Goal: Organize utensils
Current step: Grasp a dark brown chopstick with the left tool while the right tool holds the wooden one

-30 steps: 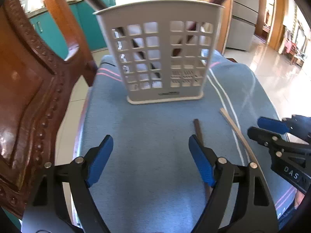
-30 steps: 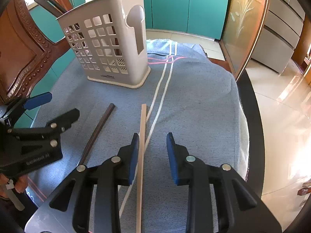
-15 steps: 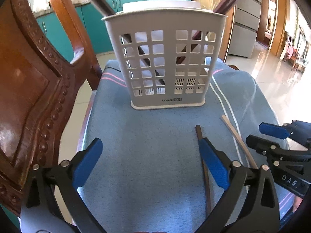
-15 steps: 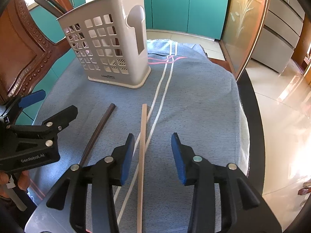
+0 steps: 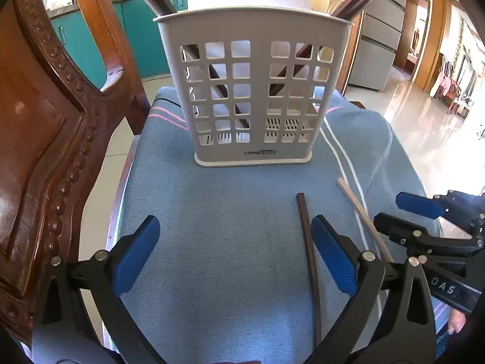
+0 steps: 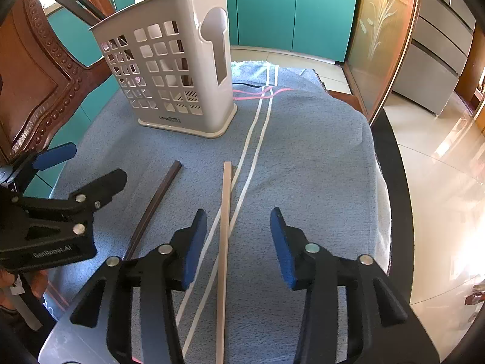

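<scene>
Blue rubbery pads on black plastic arms came nearest in both views. Left gripper (image 5: 233,251) stood at its widest and empty, the dark chopstick (image 5: 309,251) lying just inside its right-hand pad, not pinched. Right gripper (image 6: 239,242) had its jaws opening, with the pale chopstick (image 6: 223,242) lying between them nearer the left-hand pad; neither pad pressed on it. Each claw seemed to be lined up along its own stick, probably so that closing would catch the shaft crosswise.

Both sticks were slim, square-sectioned and straight, one dark brown, one light wood, lying near each other on the blue towel (image 6: 303,157), butt ends toward the holder. Towel was a nubby weave with paired white stripes and pink lines farther back; likely laid for grip and padding.

Beyond, well apart from the sticks, stood the utensil holder (image 5: 251,97): cream plastic, upright, gridded with square holes, slotted drain floor. Dark sticks already leaned inside it; exactly how many was hard to tell through the lattice. Carved wooden chair (image 5: 45,121) at left, teal cabinets (image 6: 291,9) behind.
</scene>
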The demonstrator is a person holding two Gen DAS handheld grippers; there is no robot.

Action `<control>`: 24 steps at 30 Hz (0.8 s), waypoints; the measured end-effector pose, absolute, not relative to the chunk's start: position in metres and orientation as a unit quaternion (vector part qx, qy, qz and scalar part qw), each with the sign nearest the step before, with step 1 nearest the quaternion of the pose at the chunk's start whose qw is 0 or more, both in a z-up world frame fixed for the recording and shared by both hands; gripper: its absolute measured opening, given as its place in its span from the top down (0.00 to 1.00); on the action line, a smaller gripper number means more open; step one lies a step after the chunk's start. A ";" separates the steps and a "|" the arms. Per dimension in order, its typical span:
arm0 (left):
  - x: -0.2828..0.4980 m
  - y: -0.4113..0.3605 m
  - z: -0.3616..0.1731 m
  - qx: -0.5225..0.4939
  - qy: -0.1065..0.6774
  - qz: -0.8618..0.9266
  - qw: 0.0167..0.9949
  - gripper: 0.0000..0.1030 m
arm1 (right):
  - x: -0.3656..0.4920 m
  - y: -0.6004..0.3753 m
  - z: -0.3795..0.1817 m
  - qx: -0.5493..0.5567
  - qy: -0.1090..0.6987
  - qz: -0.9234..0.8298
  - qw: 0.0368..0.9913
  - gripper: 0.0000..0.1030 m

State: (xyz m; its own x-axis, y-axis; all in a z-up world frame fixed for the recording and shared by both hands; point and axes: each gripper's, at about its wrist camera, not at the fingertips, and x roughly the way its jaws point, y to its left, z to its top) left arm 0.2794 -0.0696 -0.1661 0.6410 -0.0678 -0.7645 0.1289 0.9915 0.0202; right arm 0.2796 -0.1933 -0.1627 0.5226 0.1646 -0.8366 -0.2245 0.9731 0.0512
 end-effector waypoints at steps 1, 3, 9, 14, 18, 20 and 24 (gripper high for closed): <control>0.280 -0.070 -0.167 0.039 0.422 -0.054 0.904 0.04 | 0.279 -0.193 -0.163 -0.031 0.475 0.111 0.872 0.54; 0.280 -0.071 -0.169 0.038 0.425 -0.059 0.903 0.04 | 0.279 -0.192 -0.164 -0.031 0.476 0.113 0.872 0.54; 0.284 -0.065 -0.173 0.019 0.448 -0.071 0.891 0.29 | 0.281 -0.187 -0.170 -0.024 0.485 0.123 0.865 0.54; 0.289 -0.059 -0.179 -0.017 0.466 -0.083 0.881 0.37 | 0.284 -0.185 -0.174 -0.025 0.487 0.120 0.865 0.54; 0.283 -0.076 -0.179 0.008 0.460 -0.099 0.882 0.42 | 0.288 -0.183 -0.176 -0.030 0.489 0.112 0.864 0.54; 0.283 -0.084 -0.181 0.020 0.462 -0.104 0.880 0.42 | 0.291 -0.183 -0.181 -0.038 0.495 0.102 0.862 0.54; 0.287 -0.090 -0.185 0.014 0.470 -0.108 0.876 0.43 | 0.291 -0.185 -0.184 -0.062 0.498 0.082 0.861 0.80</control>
State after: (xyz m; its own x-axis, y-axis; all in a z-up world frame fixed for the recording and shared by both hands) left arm 0.2866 -0.0897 -0.1851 0.5358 -0.1755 -0.8259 0.2025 0.9763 -0.0761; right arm 0.2914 -0.1848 -0.1844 0.4911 0.0803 -0.8674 -0.2028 0.9789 -0.0242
